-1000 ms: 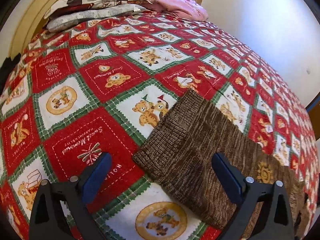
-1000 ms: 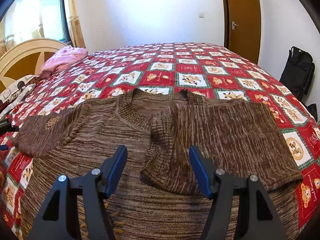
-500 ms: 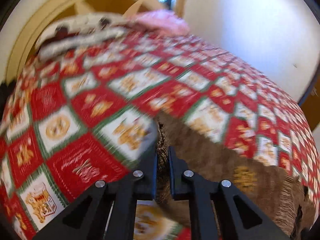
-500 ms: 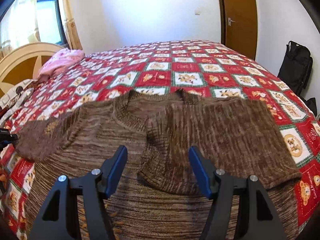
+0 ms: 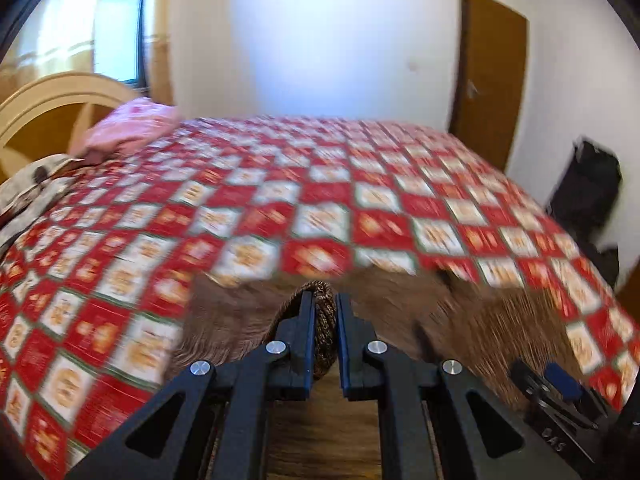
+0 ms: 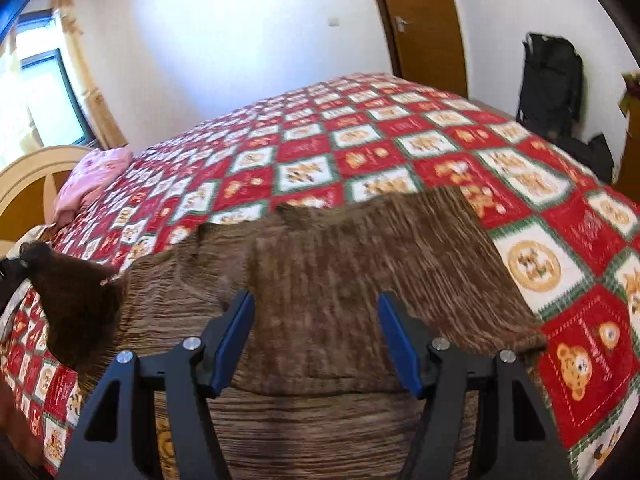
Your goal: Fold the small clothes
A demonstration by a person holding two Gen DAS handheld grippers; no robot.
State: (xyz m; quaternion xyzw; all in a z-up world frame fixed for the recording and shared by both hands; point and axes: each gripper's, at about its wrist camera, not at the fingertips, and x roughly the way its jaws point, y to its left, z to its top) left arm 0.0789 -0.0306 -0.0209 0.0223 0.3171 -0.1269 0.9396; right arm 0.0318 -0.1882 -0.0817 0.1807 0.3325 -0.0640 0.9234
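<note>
A brown marled knitted sweater (image 6: pixel 320 280) lies spread on the bed's red, white and green patchwork quilt printed with teddy bears (image 6: pixel 400 128), close to the near edge of the bed. One sleeve is folded in flat across the chest on the side toward the foot of the bed. The other sleeve (image 6: pixel 72 304), toward the headboard end, is lifted off the quilt and hangs in a dark peak.

The left hand-held gripper (image 5: pixel 323 320) is clenched on that raised sleeve: a bunched roll of brown knit (image 5: pixel 324 332) is pinched between its two blue-edged black fingers (image 5: pixel 298 340). The view from it is blurred.

The right hand-held gripper (image 6: pixel 316 340) is released, its blue-padded fingers (image 6: pixel 234 336) standing wide apart above the sweater's body with nothing between them.

At the head of the bed a pink crumpled cloth (image 5: pixel 128 128) lies by the cream arched wooden headboard (image 5: pixel 44 108). A brown wooden door (image 5: pixel 488 80) and a black bag (image 6: pixel 552 80) stand past the bed's far corner.
</note>
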